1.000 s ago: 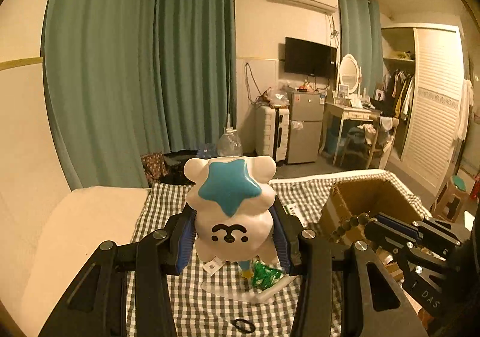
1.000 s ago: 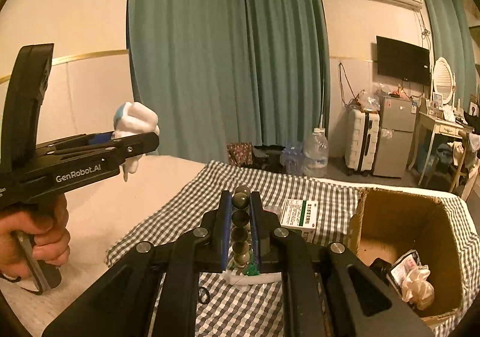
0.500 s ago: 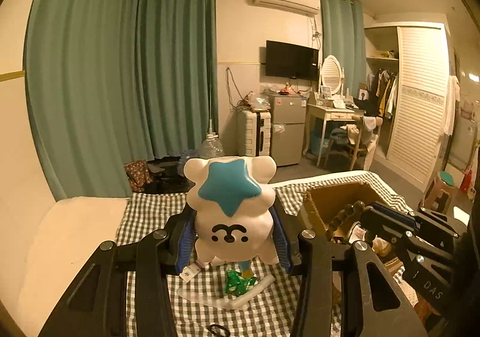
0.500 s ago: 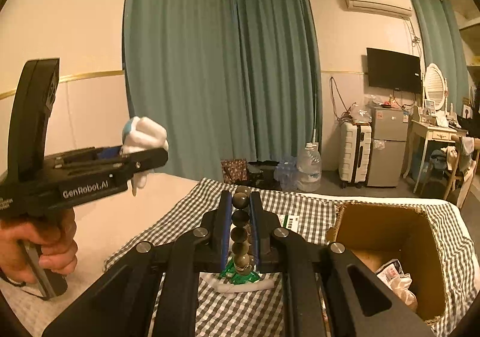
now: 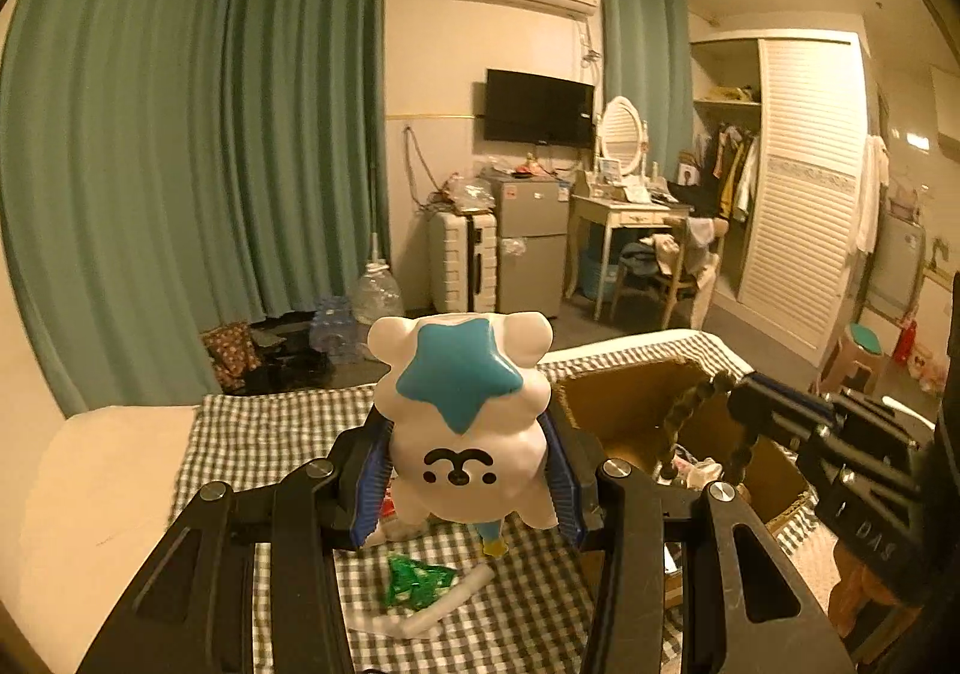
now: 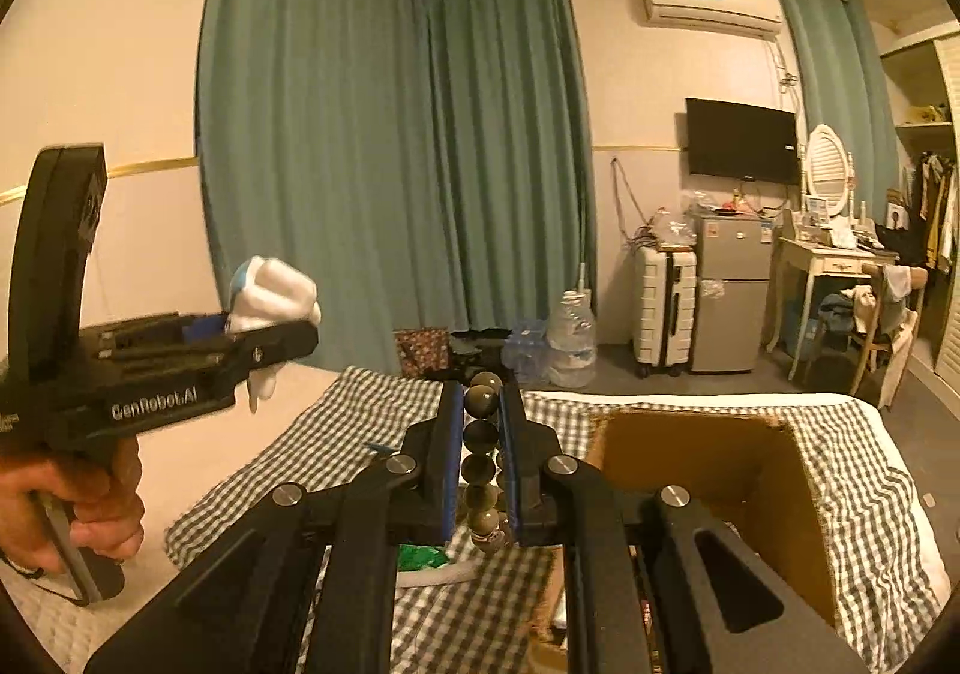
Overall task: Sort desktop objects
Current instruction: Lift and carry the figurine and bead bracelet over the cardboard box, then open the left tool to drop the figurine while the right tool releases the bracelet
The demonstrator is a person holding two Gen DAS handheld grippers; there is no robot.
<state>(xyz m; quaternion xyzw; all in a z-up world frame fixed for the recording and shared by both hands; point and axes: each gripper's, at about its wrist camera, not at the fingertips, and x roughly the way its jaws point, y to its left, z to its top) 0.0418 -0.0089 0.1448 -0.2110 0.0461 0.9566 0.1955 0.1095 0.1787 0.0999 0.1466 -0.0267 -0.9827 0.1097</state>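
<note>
White star toy between left fingers

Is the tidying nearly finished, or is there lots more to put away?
Partly done. The cardboard box already has some bits inside. Right now the left claw grips a white bear toy with a blue star, and the right claw pinches a string of beads. Still left on the checked cloth: a green wrapper and a white tube.
</note>
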